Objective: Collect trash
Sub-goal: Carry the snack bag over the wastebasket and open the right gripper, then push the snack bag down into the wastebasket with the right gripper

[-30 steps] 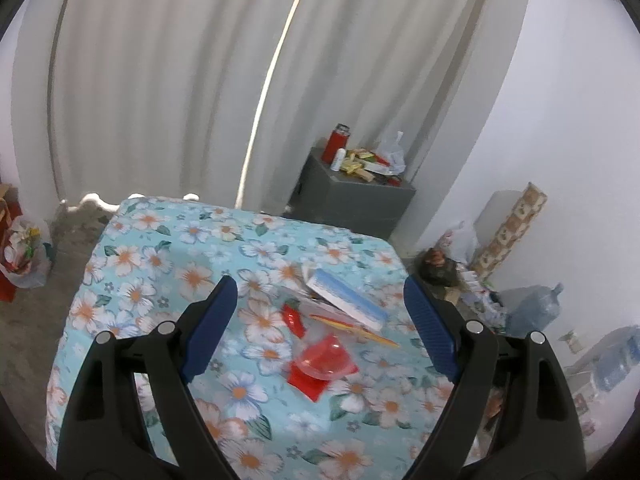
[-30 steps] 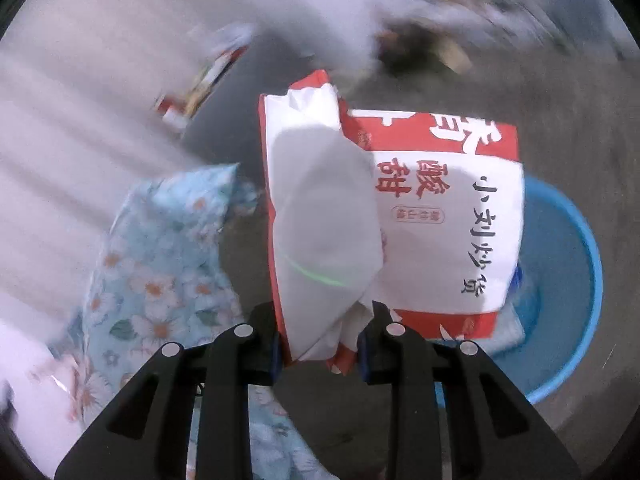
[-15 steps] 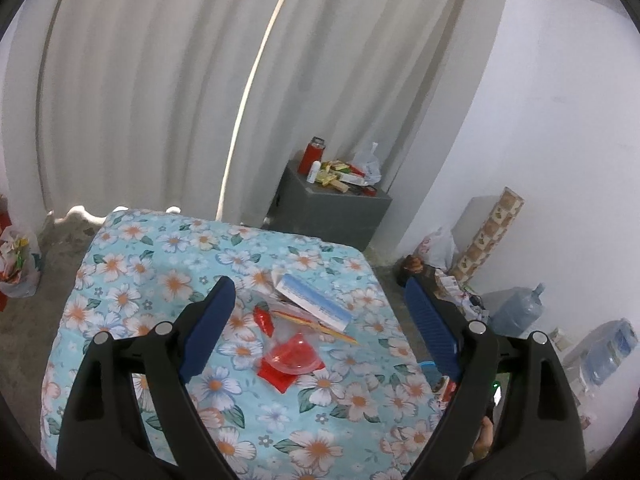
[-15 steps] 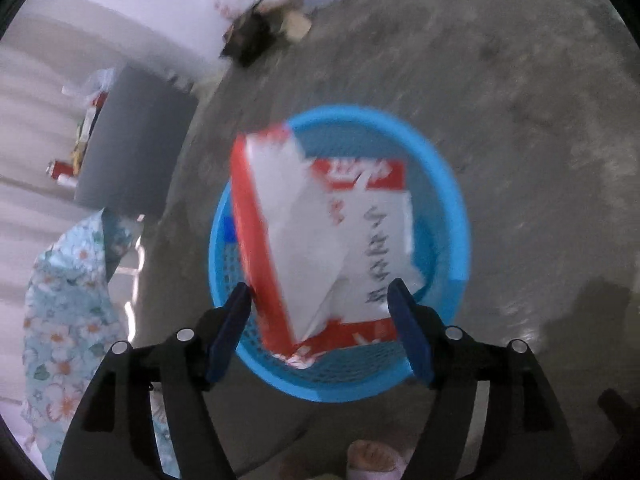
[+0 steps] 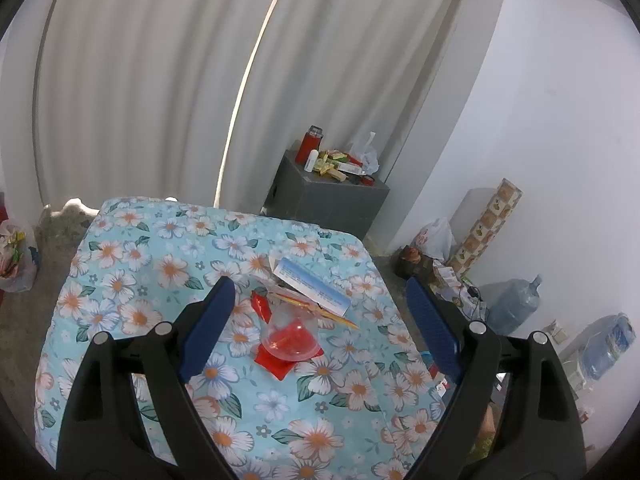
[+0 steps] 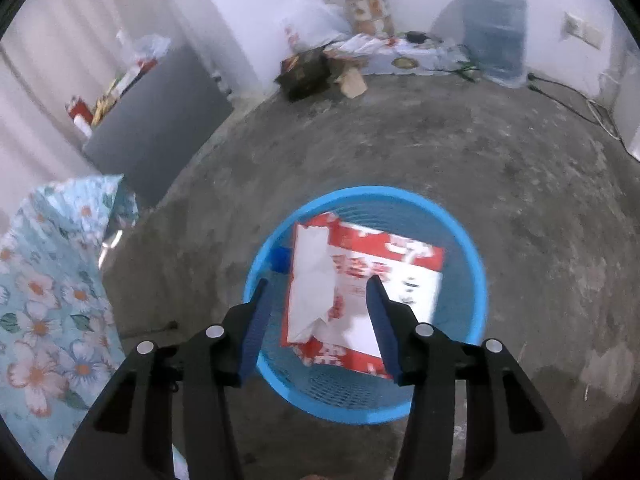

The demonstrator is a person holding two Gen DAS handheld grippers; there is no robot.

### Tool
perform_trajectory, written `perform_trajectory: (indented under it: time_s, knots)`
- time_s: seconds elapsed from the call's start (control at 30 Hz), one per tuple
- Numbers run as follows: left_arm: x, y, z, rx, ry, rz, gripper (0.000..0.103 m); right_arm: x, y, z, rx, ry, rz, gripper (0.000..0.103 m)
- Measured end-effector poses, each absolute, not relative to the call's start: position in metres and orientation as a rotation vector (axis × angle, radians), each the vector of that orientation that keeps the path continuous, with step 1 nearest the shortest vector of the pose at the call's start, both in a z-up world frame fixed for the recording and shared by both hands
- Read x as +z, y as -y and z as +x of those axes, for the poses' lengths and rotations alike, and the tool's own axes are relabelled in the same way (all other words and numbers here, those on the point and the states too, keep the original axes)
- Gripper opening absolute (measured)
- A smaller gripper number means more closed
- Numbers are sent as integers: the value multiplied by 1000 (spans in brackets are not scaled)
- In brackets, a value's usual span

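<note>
Left wrist view only: left gripper gapes wide and empty over the floral table, where a clear cup, red wrappers and a blue-white box lie together. Right wrist view only: right gripper, its jaws just narrowing and clasping nothing, above a red-white bag inside the blue basket on the floor. A water jug stands by the wall.

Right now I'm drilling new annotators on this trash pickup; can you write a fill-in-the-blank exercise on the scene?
1. The red and white bag lies in the ____ basket.
2. The basket stands on the ____, not on the table.
3. The clear cup rests on a tablecloth printed with ____.
4. The left tool holds ____.

Missing words: blue; floor; flowers; nothing
</note>
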State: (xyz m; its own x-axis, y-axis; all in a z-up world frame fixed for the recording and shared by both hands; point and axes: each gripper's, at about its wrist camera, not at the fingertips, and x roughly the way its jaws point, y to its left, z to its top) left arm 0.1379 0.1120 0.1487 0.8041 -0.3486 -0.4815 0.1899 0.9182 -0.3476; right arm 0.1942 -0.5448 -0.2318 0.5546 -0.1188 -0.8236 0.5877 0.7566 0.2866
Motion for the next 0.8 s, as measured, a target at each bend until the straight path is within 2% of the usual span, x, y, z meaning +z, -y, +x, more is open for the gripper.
perform_trajectory:
  time_s: [0.1, 0.2, 0.27, 0.3, 0.37, 0.4, 0.43, 0.63, 0.8]
  knots:
    - [146, -107, 143, -289, -580, -273, 83, -242, 534, 224, -482, -973, 522, 48]
    - [144, -102, 146, -283, -590, -256, 83, -264, 526, 249, -563, -1087, 384, 53]
    - [142, -100, 150, -281, -597, -252, 83, -280, 529, 253, -595, -1135, 369, 49]
    - [141, -99, 151, -280, -601, -253, 83, -287, 535, 247, -624, -1146, 385, 42]
    - [140, -98, 154, -281, -606, -253, 83, -291, 546, 233, -662, -1134, 453, 41]
    - [139, -97, 155, -280, -608, -250, 83, -292, 551, 226, -687, -1130, 469, 32]
    - [137, -96, 157, -279, -612, -247, 83, -294, 557, 217, -737, -1133, 462, 28]
    - [128, -91, 164, -287, -635, -247, 83, -311, 590, 178, -816, -1133, 553, 25]
    - [127, -91, 165, -286, -637, -248, 83, -280, 592, 173, -716, -987, 630, 25]
